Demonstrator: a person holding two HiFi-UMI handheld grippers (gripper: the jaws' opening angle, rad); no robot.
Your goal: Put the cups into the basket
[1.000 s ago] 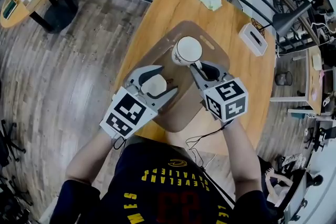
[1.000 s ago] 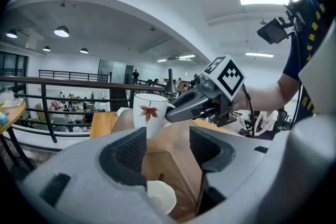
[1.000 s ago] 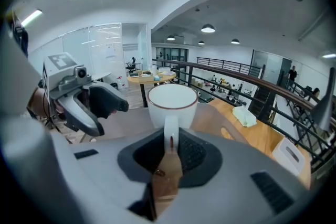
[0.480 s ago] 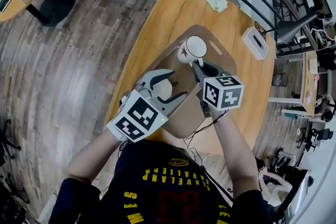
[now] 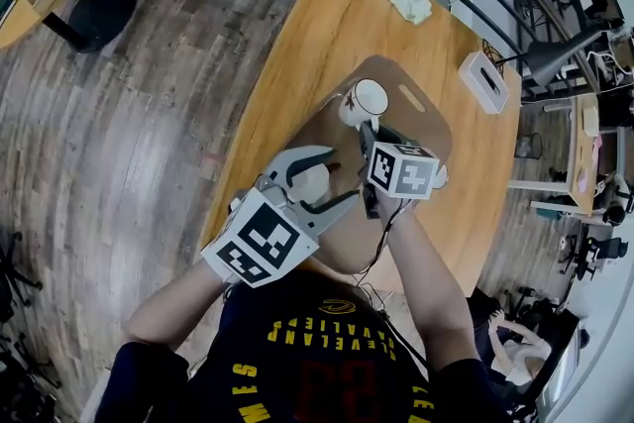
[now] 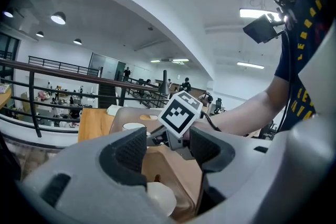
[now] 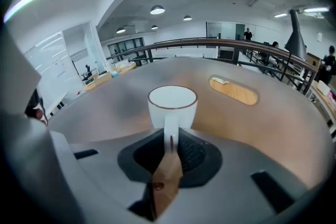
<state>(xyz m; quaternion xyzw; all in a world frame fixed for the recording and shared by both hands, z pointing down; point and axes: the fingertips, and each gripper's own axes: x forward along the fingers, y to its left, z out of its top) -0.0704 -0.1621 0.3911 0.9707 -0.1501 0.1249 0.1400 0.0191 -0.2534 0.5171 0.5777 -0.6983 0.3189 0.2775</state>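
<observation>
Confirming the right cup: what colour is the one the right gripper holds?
White cup with a thin brown rim; clearest in the right gripper view.

At 6 o'clock in the head view, the person's dark shirt point(image 5: 297, 357) carries yellow lettering point(image 5: 332, 338) that reads "CLEVELAND", upside down from this angle. Below it is a dark red number point(image 5: 342, 391), "23". Yellow letter fragments flank it, "MES" toward 7 o'clock and "LE" toward 5 o'clock. The left marker cube point(image 5: 260, 238) and right marker cube point(image 5: 401, 170) bear black-and-white square codes, no letters. In the left gripper view, yellow letters on the shirt point(image 6: 307, 34) at 2 o'clock are too cut off to read.
</observation>
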